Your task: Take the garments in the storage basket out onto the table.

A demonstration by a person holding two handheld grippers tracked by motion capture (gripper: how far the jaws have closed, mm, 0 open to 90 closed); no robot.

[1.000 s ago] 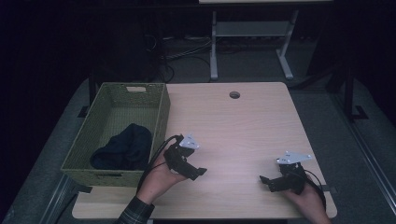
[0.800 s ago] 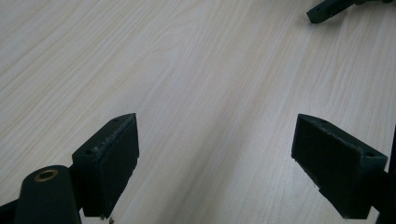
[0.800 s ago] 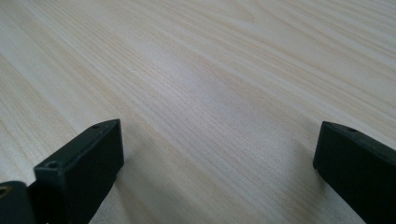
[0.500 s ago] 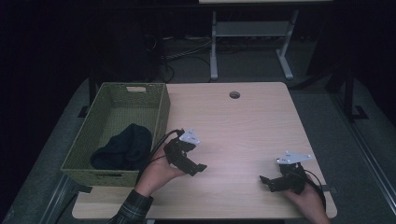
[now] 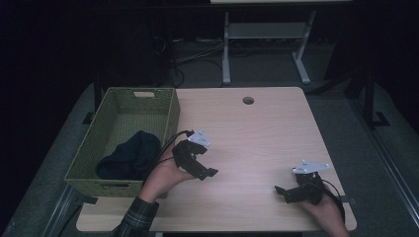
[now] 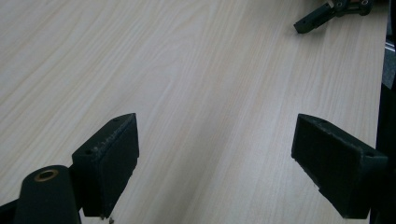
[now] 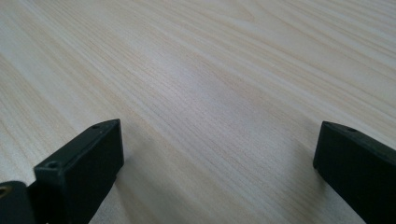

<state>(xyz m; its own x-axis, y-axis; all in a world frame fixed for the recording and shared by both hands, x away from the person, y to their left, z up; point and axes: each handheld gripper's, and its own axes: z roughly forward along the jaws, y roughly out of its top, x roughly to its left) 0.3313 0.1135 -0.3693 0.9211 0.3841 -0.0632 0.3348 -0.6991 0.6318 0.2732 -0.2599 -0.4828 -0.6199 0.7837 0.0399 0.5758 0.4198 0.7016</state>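
Dark cloth [image 5: 129, 157] lies in the basket [image 5: 170, 116]; my left gripper [image 5: 200, 166] has drifted tableward, both grippers' jaws spread empty, right gripper [image 5: 288, 192] resting.

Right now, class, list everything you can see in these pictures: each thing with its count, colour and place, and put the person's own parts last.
Table: one, light wood, centre of the high view; bare wood lies between both grippers' jaws.
Hole in the table: one, dark and round, near the far edge.
Basket: one, green woven, at the table's left side.
Cloth: one, dark bundle, lying inside the basket at its near end.
Frame: one, pale metal, on the floor beyond the table.
Left gripper: one, black with a grey plate, held above the table beside the basket, jaws wide apart.
Right gripper: one, black with a grey plate, low at the table's near right, jaws wide apart.
Sleeve: one, plaid, on the left forearm at the bottom edge.
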